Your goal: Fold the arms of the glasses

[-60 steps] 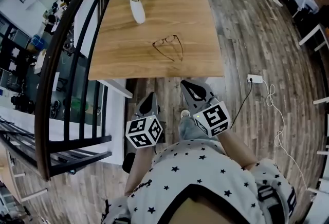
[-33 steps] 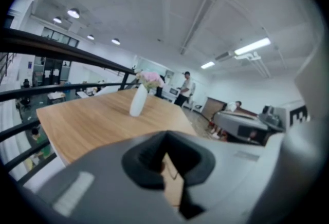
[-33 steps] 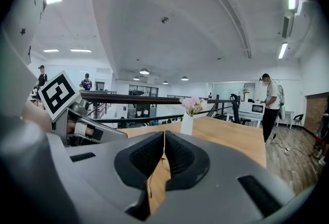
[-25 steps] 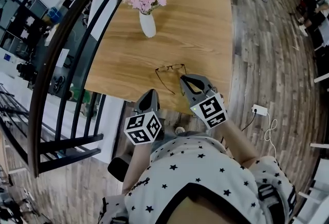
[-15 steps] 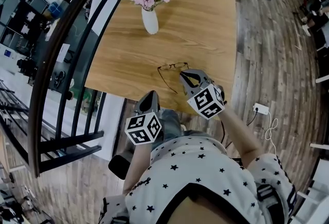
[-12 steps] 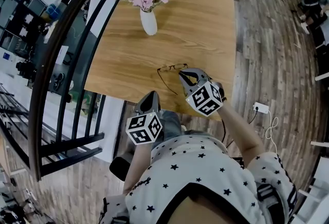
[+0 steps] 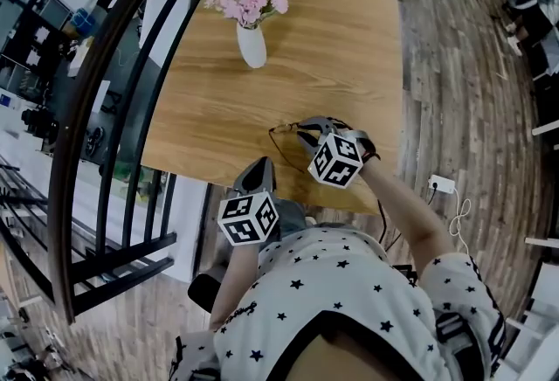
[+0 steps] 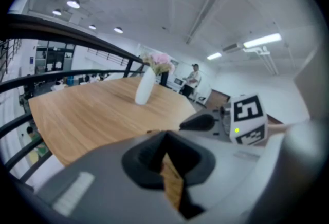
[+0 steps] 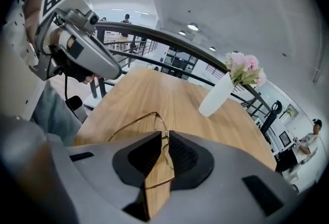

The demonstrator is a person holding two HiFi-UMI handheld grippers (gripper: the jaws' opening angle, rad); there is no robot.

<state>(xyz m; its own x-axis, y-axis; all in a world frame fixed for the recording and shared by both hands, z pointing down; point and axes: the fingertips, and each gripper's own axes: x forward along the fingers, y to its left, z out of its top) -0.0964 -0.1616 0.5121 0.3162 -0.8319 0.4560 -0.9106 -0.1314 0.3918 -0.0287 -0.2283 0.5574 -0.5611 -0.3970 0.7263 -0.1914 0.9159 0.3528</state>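
The glasses [image 7: 278, 129] lie low-centre on the bench [image 7: 341, 38], front towards the vase [image 7: 251, 45], arms unfolded towards its near edge; right hand-held gripper [image 9: 162, 138] barely parted over the frame, left hand-held gripper [image 8: 164, 138] closed, empty

Wooden table [image 7: 349, 38]. Bears an upright white vase [image 7: 251, 47] of pink flowers toward the left edge, and wire-framed glasses [image 7: 278, 131], arms unfolded, by the near edge.
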